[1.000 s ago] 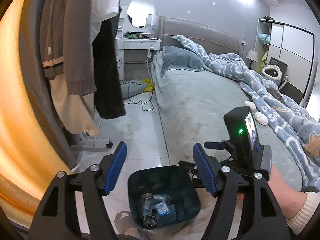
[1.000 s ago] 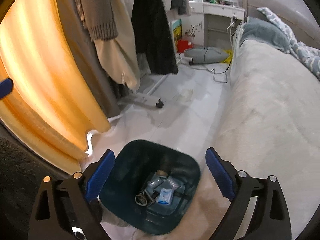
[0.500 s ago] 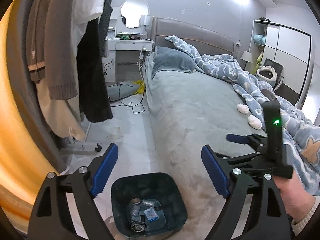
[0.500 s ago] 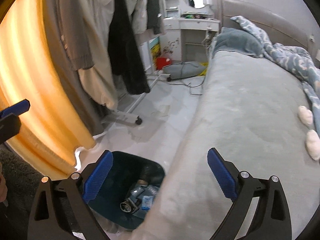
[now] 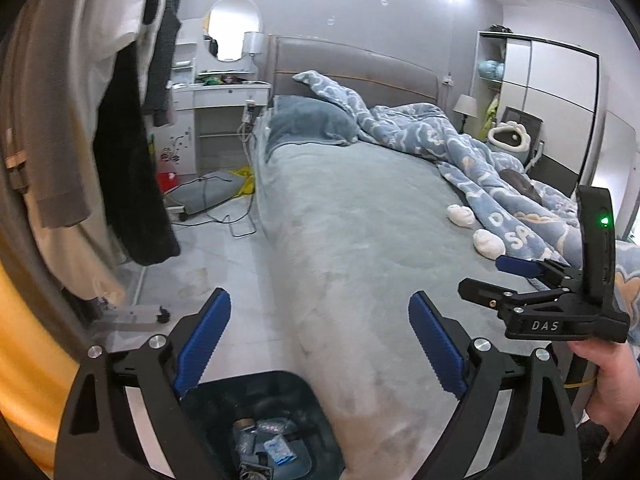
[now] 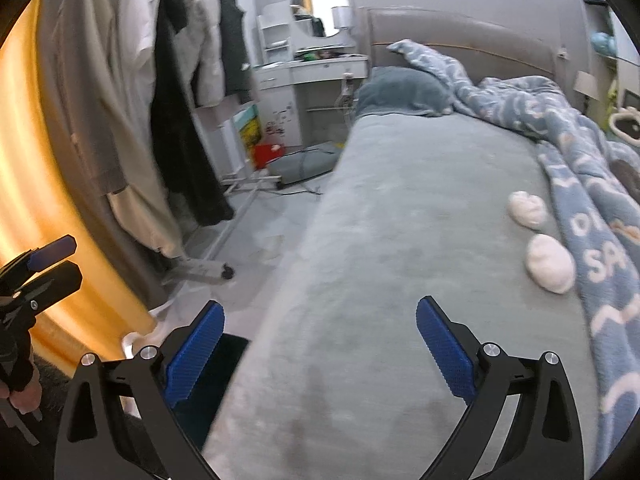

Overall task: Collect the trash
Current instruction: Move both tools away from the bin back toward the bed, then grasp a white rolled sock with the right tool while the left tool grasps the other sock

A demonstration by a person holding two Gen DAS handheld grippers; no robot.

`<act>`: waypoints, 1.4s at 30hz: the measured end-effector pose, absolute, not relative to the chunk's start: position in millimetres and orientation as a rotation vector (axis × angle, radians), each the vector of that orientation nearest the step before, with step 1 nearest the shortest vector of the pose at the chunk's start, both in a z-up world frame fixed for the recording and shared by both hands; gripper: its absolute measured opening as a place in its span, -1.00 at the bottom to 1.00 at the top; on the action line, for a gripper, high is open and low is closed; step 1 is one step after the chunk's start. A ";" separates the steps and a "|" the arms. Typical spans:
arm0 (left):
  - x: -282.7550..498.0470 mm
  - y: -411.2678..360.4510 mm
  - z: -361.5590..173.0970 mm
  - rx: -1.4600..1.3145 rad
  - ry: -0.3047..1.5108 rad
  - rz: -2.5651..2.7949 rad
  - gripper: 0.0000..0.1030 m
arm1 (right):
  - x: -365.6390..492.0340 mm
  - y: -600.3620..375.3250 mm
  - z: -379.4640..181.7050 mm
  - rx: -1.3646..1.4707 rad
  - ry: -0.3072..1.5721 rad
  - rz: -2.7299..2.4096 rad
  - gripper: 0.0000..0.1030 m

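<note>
Both grippers, left gripper [image 5: 320, 344] and right gripper [image 6: 320, 352], hang spread and empty over the grey bed [image 6: 400, 240], facing two crumpled white tissue wads [image 6: 550, 258] far right; dark-green plastic bin [image 5: 260, 420] waits near.

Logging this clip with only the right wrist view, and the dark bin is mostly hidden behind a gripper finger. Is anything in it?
Observer: Yes. The left wrist view looks down into the bin, and it holds several pieces of trash, among them a blue-and-white wrapper.
Operator: I see only the tip of the left gripper. Is it carrying something?
Observer: No. The left gripper is open and empty, above the bin and the edge of the bed.
Operator: Anything on the right gripper's body I can't see?
Observer: From the left wrist view, a green light glows on the upright part of the right gripper.
</note>
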State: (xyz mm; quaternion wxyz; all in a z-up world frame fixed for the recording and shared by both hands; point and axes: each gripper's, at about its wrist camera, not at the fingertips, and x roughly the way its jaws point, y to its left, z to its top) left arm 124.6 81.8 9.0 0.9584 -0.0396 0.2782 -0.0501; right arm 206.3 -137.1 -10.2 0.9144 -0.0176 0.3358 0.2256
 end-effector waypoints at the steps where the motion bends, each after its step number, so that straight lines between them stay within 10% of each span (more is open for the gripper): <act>1: 128.7 78.6 7.5 -0.083 0.564 -0.112 0.80 | 208.1 -143.5 -10.4 -0.033 0.691 0.444 0.91; 42: 324.2 -40.2 -64.6 -0.164 0.700 -0.390 0.82 | 352.3 -299.8 -68.3 0.071 0.816 0.201 0.93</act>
